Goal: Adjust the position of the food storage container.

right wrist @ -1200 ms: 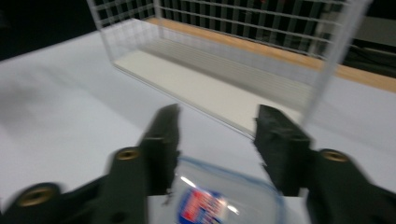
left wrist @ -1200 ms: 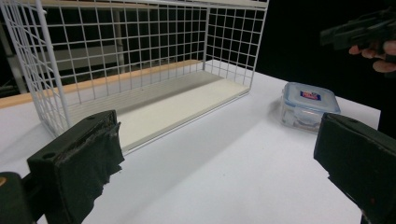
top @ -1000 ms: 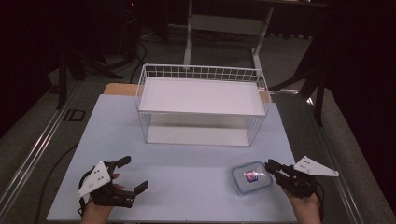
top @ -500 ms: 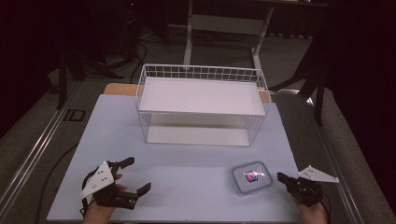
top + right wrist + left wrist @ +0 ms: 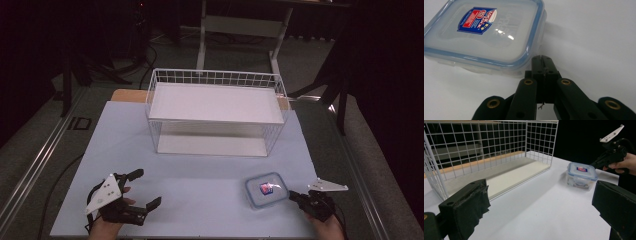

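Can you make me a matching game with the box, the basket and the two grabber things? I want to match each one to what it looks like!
Things:
1. wire basket
2. plastic box
3. left gripper
4. right gripper

Descriptions:
A. jaws pressed together, tip right beside the box
B. white, open front, at the far side of the table
C. jaws wide apart, nothing between them
D. clear with a blue-rimmed lid and a red and blue sticker

Pairs: 1-B, 2-D, 3-C, 4-A
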`<state>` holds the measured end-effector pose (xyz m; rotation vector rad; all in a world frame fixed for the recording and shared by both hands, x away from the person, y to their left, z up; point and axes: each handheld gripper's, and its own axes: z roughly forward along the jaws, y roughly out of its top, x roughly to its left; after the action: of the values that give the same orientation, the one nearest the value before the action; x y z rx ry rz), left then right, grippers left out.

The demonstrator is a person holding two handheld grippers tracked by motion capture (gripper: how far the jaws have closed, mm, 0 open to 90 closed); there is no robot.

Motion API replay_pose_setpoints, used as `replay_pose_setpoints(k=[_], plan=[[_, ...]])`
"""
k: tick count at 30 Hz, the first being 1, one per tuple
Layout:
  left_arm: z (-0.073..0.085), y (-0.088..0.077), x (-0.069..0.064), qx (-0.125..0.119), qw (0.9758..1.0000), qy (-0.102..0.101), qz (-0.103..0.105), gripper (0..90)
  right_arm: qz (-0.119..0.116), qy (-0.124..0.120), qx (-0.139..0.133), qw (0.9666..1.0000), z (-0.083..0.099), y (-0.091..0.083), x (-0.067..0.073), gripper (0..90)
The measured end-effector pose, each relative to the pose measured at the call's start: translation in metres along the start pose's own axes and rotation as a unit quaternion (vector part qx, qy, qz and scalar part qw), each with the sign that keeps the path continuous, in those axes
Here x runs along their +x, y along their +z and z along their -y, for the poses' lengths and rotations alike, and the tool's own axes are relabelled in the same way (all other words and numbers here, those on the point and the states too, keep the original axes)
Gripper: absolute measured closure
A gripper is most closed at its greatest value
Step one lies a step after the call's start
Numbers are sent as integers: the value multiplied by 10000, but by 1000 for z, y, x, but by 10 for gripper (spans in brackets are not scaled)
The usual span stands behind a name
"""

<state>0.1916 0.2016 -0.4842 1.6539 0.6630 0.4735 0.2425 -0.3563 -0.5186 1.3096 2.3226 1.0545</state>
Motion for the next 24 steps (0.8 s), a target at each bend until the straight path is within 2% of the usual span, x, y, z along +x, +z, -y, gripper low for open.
replay_pose_setpoints(k=[10, 19, 24], plan=[[0, 1, 0, 8, 10000, -5, 19, 17, -388, -288, 159, 9987, -22, 25, 23, 900], [0, 1, -1, 32, 10000, 13, 46, 17, -734, -555, 325, 9952, -40, 48, 48, 900], [1, 1, 0, 37, 10000, 6, 45, 17, -884, -569, 385, 9937, -46, 59, 58, 900]])
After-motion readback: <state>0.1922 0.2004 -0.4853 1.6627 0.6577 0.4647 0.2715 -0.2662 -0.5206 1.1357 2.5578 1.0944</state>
